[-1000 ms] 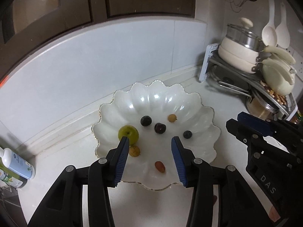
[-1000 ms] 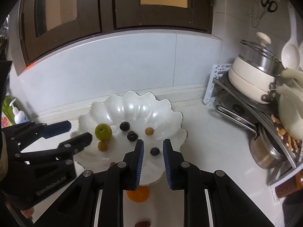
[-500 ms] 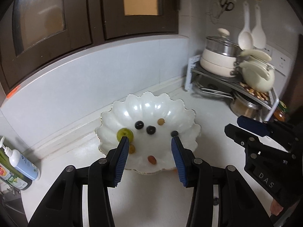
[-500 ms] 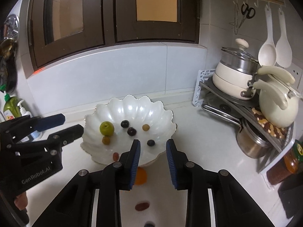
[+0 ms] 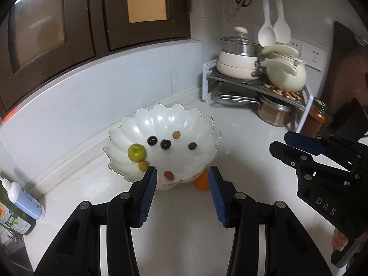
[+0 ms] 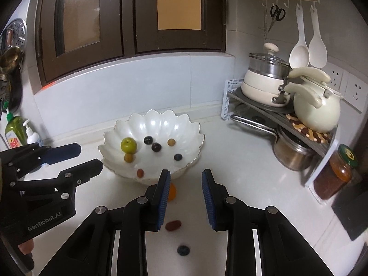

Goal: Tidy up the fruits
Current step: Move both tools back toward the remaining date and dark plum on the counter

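Note:
A white scalloped bowl [image 5: 161, 124] [image 6: 151, 119] stands on the counter with a green fruit [image 5: 136, 153] [image 6: 128, 145], dark berries and small brown fruits in it. In front of the bowl an orange fruit [image 5: 202, 181] [image 6: 172, 192] lies on the counter. Nearer to me lie a red-brown date [image 6: 173, 225] and a blueberry [image 6: 183, 250]. My left gripper [image 5: 182, 172] [image 6: 88, 157] is open and empty, short of the bowl. My right gripper [image 6: 186, 174] [image 5: 281, 141] holds a narrow gap with nothing in it, above the loose fruit.
A corner rack [image 6: 287, 115] with pots, a kettle and a jar [image 6: 340, 170] fills the right side. Soap bottles [image 5: 20, 204] stand at the far left. Dark cabinets hang over the tiled back wall.
Both grippers have pulled back from the bowl, which now looks smaller and farther. The right jaws have parted a little. The date and blueberry on the counter have come into view.

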Tool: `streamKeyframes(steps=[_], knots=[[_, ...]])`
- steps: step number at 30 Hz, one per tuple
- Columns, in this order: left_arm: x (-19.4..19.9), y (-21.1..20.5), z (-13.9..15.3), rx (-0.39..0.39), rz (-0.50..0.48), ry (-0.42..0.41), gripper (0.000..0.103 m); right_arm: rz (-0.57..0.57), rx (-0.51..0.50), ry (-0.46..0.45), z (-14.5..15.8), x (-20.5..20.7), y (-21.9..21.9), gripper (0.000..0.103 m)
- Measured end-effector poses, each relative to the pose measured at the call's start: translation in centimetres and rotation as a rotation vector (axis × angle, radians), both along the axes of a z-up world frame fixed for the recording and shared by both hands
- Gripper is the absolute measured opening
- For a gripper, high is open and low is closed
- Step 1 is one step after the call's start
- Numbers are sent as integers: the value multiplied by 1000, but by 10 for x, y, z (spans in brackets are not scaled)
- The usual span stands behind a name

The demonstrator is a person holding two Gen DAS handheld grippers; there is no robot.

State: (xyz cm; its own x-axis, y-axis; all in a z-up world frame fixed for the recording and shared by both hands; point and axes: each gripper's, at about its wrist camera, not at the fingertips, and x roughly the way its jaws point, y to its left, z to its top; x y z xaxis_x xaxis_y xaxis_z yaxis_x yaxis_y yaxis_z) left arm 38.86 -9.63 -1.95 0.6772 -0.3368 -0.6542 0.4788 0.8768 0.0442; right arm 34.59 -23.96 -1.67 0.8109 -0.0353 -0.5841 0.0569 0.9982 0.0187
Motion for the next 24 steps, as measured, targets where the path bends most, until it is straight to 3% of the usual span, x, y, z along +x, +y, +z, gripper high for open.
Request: streamKeyframes(steps=[9,22,24], knots=[[-16,7,-4,-4,-65,-10,46,-56,4,11,-8,-27,10,30],[-23,-4,-33,30,-203,13,46,-108,38,70,-37,-44,16,30],[-26,-6,-37,36,-227,1,46,-118,45,71,-43,-46,15,36]])
